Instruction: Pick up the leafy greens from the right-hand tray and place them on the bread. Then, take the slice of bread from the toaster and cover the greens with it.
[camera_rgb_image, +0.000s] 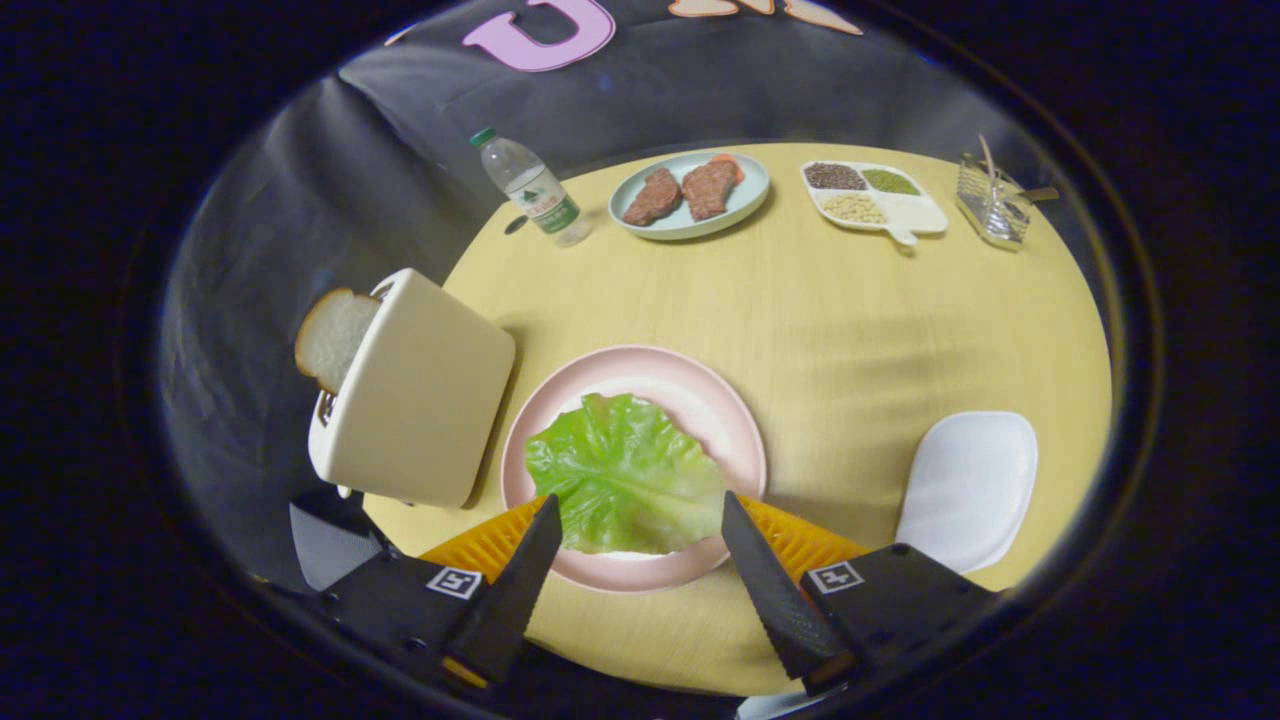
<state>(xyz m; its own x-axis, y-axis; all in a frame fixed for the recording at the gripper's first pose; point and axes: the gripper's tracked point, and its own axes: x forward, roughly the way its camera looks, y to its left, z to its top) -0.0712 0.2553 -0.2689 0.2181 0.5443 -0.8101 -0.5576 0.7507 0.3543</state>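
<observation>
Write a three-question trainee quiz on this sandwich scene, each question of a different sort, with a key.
1. True or false: the leafy greens already lie on the pink plate, between the open fingers of the gripper.
2. Where is the slice of bread? A) on the white tray B) sticking out of the toaster C) on the plate with the two meat pieces
3. Fill in: the water bottle stands beyond the toaster, beside the plate of ____.

Key:
1. True; the gripper is open and holds nothing.
2. B
3. Meat
</observation>
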